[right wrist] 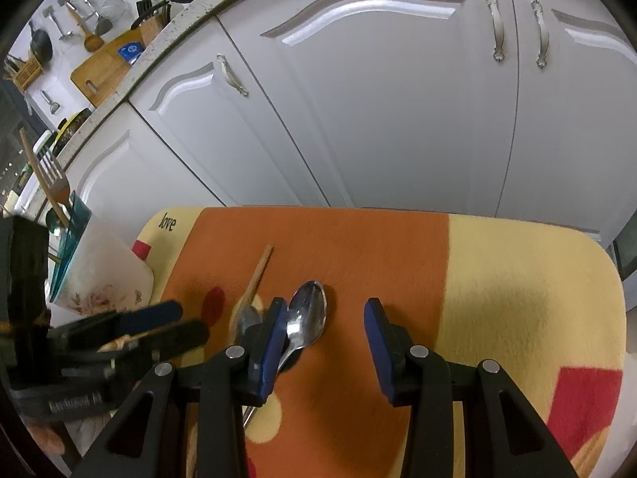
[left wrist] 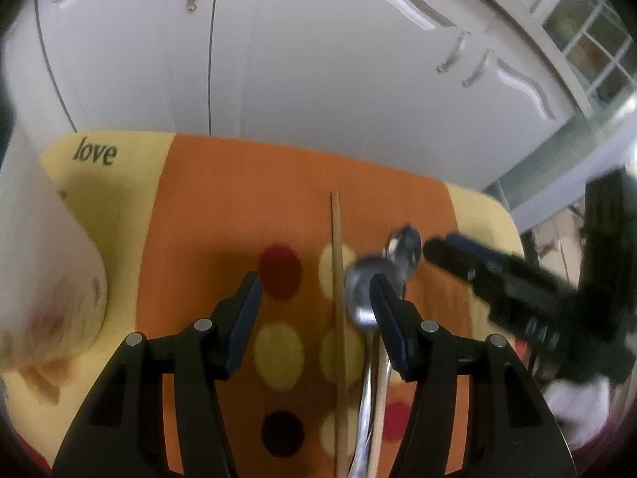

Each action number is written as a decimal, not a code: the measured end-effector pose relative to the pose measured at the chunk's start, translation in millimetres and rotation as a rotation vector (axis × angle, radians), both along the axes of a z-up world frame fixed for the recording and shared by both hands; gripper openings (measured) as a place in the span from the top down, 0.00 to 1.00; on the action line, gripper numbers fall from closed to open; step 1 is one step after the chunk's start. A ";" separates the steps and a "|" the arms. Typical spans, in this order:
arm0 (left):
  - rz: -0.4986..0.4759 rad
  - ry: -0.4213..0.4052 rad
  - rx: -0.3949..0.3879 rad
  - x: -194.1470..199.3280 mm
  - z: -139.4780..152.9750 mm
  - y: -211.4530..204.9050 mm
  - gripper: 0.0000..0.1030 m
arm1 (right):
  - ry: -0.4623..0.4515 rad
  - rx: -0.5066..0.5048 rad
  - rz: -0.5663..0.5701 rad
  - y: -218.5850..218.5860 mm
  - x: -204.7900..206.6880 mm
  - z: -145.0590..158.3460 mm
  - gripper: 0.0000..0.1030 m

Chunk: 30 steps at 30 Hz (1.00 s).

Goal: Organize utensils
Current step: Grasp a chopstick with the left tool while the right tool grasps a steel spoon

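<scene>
Spoons (right wrist: 306,318) between seemingly open right claw (right wrist: 326,318).

We count two spoons (right wrist: 308,314) (right wrist: 247,320) and two chopsticks (left wrist: 337,279) (left wrist: 381,410) on one cloth (right wrist: 517,279). One white holder (right wrist: 101,275) stands at the left with one fork (right wrist: 53,177) in it. We see two grippers (right wrist: 325,320) (left wrist: 316,298).
</scene>
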State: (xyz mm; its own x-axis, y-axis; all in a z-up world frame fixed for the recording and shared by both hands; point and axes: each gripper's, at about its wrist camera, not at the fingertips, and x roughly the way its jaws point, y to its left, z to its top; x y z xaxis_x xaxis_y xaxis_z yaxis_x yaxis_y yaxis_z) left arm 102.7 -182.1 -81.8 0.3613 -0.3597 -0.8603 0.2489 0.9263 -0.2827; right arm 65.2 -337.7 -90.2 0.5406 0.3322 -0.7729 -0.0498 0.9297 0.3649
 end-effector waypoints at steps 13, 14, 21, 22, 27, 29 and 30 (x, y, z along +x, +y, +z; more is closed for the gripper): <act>0.029 0.016 0.121 41.3 -14.6 -31.3 0.58 | -0.017 0.004 0.094 9.3 8.3 -11.9 0.67; 0.020 0.023 0.128 43.2 -17.4 -33.3 0.58 | -0.016 0.005 0.099 10.2 10.0 -14.1 0.69; -0.023 -0.020 0.173 44.8 -19.6 -42.0 0.91 | -0.028 0.060 0.106 5.0 7.6 -21.8 0.96; -0.034 -0.019 0.158 43.9 -19.5 -40.2 0.96 | -0.035 0.052 0.105 5.5 5.0 -20.1 0.97; -0.057 -0.028 0.090 27.4 -7.0 -29.7 0.96 | -0.084 0.064 0.067 -2.5 -21.0 0.3 0.97; -0.056 -0.044 0.069 17.9 3.1 -23.4 0.96 | -0.107 0.069 0.054 -4.8 -31.7 11.8 0.98; -0.054 -0.052 0.054 11.1 9.8 -17.8 0.96 | -0.119 0.069 0.052 -5.2 -36.5 17.2 0.98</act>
State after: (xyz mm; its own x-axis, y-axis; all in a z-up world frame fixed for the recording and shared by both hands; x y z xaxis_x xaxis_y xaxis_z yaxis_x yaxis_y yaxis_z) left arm 113.8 -199.9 -72.0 0.3873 -0.3330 -0.8597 0.3115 0.9249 -0.2179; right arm 28.6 -342.9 -73.0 0.6075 0.4119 -0.6792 -0.1436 0.8979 0.4161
